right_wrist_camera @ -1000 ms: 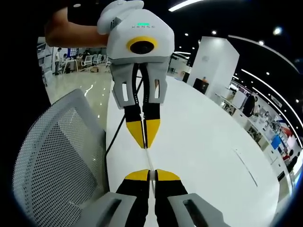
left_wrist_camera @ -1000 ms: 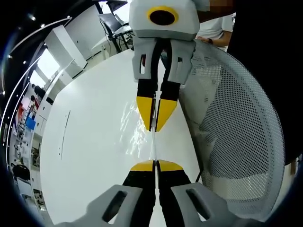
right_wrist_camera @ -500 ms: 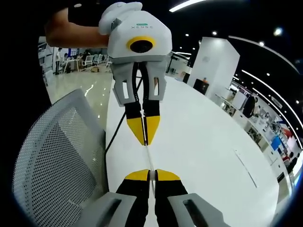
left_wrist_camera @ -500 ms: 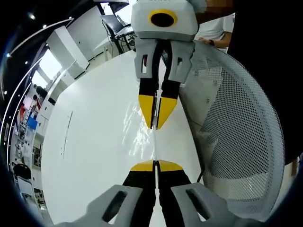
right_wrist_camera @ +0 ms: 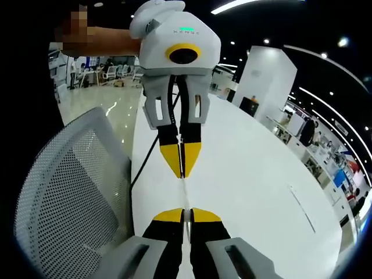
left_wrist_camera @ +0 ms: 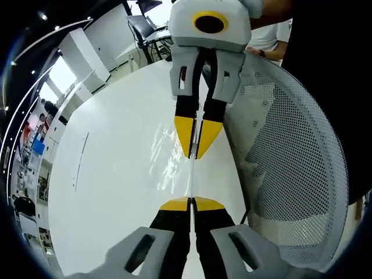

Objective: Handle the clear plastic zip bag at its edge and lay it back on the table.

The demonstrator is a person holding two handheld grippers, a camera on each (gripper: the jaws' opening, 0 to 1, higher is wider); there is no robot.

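White oval table [left_wrist_camera: 116, 174] lay below; left gripper [left_wrist_camera: 190, 200] and right gripper [right_wrist_camera: 185, 211] pinched clear plastic zip bag [left_wrist_camera: 190, 177] taut edge-on, laying down judged pending.

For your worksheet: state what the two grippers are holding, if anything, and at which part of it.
The clear zip bag, seen edge-on: left gripper and right gripper are each shut on an opposite edge, stretching it above the table.

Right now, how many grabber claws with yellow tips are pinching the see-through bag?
2. The left gripper pinches one end of the clear plastic zip bag; the right gripper faces it and pinches the opposite end, above the white table. Both grippers' fingers are shut on the bag's edge.
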